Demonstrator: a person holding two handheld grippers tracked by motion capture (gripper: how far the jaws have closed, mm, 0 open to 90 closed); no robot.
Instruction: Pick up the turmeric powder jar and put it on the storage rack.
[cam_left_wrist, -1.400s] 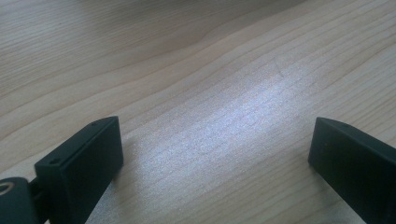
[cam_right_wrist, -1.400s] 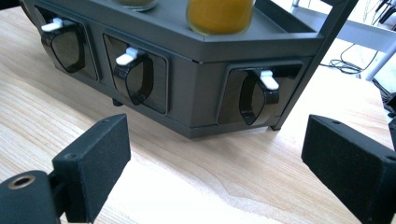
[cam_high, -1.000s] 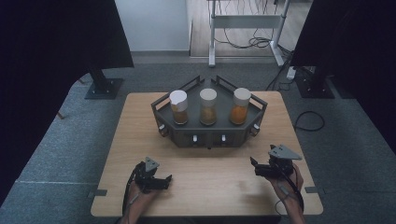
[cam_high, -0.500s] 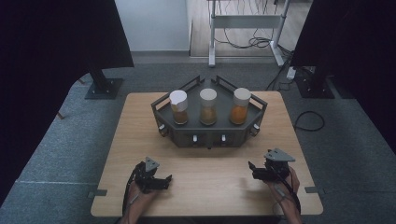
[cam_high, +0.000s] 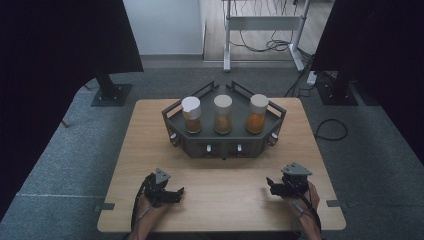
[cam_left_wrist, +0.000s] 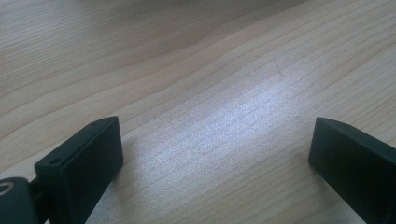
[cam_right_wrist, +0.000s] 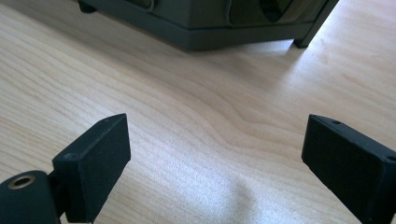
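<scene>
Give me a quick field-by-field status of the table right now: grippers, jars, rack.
left gripper: open, nothing between its jaws, low over bare wood near the table's front edge
right gripper: open, holding nothing, aimed toward the rack
rack: dark, angular, at mid-table
jars: three with white lids, upright in a row in the rack
left jar: brownish contents
middle jar: tan contents
right jar: orange contents
table: light wood
contact: neither gripper touches rack or jars

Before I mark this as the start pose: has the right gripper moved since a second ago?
Yes. In the high view the right gripper has slid toward the table's near edge, away from the grey rack. Its jaws stand open over bare wood.
</scene>
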